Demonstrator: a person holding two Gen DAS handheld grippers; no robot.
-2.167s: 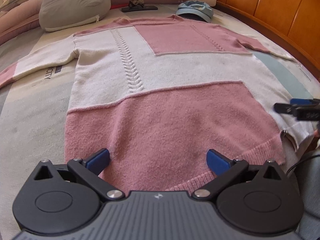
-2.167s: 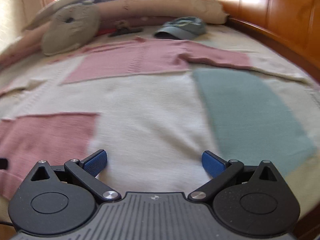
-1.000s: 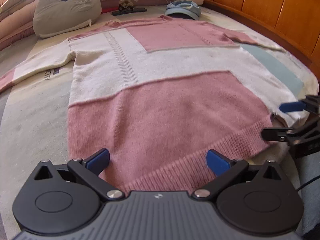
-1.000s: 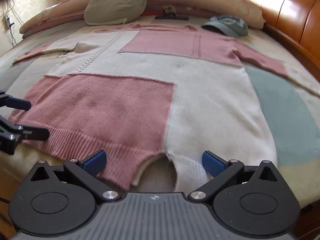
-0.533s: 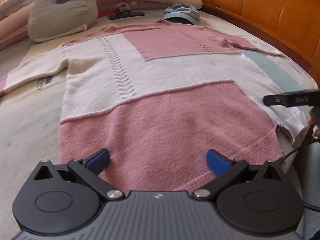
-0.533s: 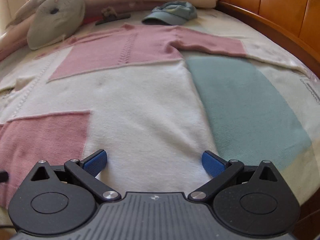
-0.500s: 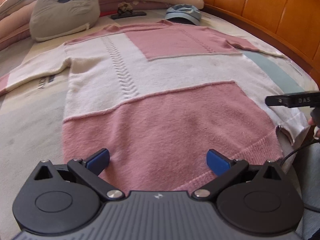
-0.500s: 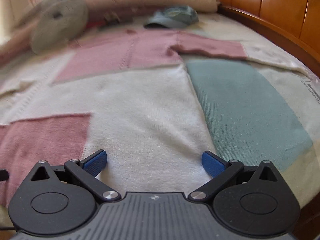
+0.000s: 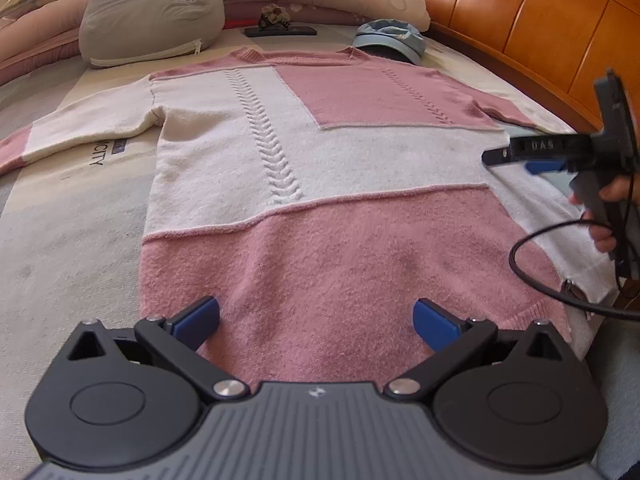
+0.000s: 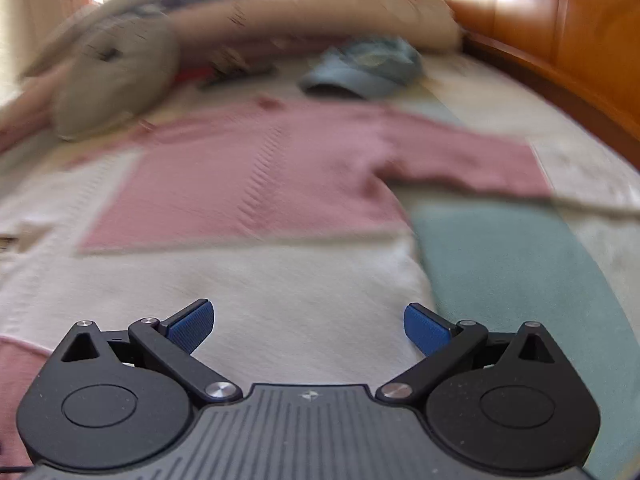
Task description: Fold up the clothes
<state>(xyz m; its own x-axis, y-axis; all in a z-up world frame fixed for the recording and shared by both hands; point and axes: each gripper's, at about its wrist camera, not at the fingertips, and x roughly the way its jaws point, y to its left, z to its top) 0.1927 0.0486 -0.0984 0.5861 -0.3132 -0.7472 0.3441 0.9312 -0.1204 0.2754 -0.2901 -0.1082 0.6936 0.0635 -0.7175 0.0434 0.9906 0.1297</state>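
While sweater (image 9: 320, 168) lies flat on bed (image 9: 60, 240) | left tool (image 9: 316, 316) released | right tool (image 10: 308, 328) released

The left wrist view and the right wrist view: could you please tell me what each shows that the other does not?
Only the left wrist view shows the sweater's hem, its white sleeve, and the right claw in a hand. Only the right wrist view, blurred, shows the teal patch. Both show the sweater, cap and pillow.
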